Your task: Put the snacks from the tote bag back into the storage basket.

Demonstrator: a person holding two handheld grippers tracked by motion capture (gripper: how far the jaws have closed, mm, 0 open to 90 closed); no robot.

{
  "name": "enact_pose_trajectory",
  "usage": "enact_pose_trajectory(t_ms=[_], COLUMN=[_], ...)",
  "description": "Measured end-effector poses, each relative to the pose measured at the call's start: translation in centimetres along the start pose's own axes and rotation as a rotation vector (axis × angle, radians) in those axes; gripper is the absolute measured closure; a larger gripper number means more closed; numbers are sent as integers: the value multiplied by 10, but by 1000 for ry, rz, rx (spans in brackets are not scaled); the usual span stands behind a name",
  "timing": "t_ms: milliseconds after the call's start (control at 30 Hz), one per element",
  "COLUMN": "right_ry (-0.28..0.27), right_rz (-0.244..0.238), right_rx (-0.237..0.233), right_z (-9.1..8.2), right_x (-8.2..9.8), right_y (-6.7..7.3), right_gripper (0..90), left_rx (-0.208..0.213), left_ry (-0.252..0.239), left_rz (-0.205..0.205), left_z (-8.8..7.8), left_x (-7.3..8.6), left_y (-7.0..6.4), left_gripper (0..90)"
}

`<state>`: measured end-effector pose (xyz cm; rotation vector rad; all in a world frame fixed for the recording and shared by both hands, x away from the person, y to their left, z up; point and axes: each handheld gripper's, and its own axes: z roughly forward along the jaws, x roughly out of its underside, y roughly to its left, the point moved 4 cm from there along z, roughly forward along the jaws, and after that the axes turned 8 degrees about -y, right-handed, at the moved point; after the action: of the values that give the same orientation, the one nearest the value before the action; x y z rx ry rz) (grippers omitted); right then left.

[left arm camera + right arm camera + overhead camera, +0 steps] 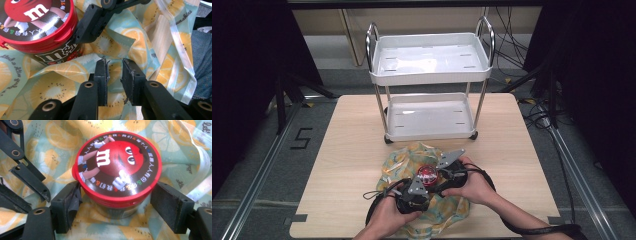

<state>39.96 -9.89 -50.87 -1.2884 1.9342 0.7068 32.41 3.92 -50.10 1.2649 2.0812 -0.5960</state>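
A round tub with a red lid (pixel 427 175) (pixel 117 162) stands on a lemon-print plastic bag (pixel 409 152) (pixel 62 135) near the table's front edge. My right gripper (pixel 433 174) (pixel 117 191) is open, one pad on each side of the tub below its lid, with a sliver of gap at the right pad. My left gripper (pixel 421 189) (pixel 115 67) sits just in front of the tub, low over the bag (pixel 50 87). Its pads stand a little apart with nothing clamped between them. One of the right gripper's fingers (pixel 91 22) rests beside the tub (pixel 37 20).
A white two-tier cart (pixel 429 75) with chrome handles stands at the back of the wooden table (pixel 347 150). Both hands come in from the front edge, with black cables trailing. Bare tabletop lies left and right of the bag. Dark floor and cables surround the table.
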Motion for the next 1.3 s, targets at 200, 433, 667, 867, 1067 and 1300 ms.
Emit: enact_pose_trajectory(t_ms=[200,433,667,867,1067,1300], right_ry=[11,-2,-16,-32,-58,-73], right_rz=[-3,-5,-13,-18,-44,-75], right_rx=[24,2,-3,5,7,3], right_z=[3,6,10,13,16,16], right_x=[1,0,-1,-2,-1,0], right_y=[-1,0,0,-1,0,-1], right_gripper=[254,246,233,239,253,260], left_rx=[1,1,0,-10,-11,4], left_ry=[8,8,9,-17,-9,16], left_rz=[0,-1,-1,-33,-7,-6], left_z=[0,0,0,2,2,3], left_x=[0,0,1,1,1,3], left_y=[0,0,0,-2,0,0], left_gripper=[730,728,729,729,729,730])
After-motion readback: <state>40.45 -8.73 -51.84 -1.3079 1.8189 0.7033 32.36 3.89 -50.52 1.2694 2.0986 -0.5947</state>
